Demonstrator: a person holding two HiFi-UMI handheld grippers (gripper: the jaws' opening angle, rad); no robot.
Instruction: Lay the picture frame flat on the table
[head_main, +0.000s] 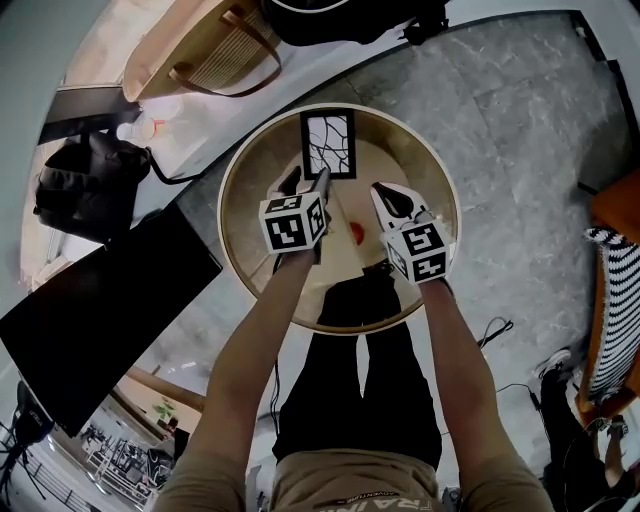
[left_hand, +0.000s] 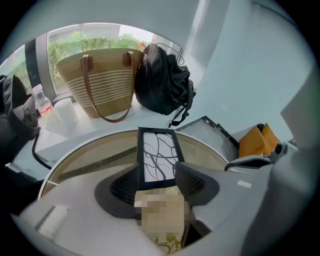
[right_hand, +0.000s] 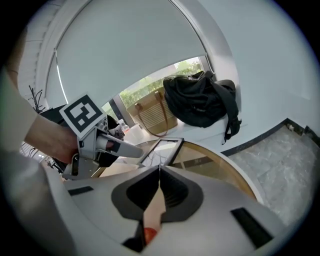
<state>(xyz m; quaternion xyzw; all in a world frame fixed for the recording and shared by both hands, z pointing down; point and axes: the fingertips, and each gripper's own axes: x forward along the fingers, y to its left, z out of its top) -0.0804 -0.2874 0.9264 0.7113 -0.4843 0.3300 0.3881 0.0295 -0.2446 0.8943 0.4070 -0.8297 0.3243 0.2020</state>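
A black picture frame (head_main: 328, 143) holding a white print with dark branching lines lies flat on the far side of the round table (head_main: 236, 215). In the left gripper view the frame (left_hand: 157, 150) stretches away from the camera, its near end between the dark fingers (left_hand: 190, 181). My left gripper (head_main: 304, 186) is open at the frame's near left corner, and its pads do not press on the frame. My right gripper (head_main: 396, 201) hovers over the table right of the frame. It is shut (right_hand: 159, 172) with nothing in it.
A small red spot (head_main: 357, 232) marks the tabletop between the grippers. Beyond the table a woven straw bag (left_hand: 97, 82) and a black backpack (left_hand: 162, 80) rest on a white ledge. A dark flat panel (head_main: 100, 310) stands at the left and an orange seat (head_main: 615, 210) at the right.
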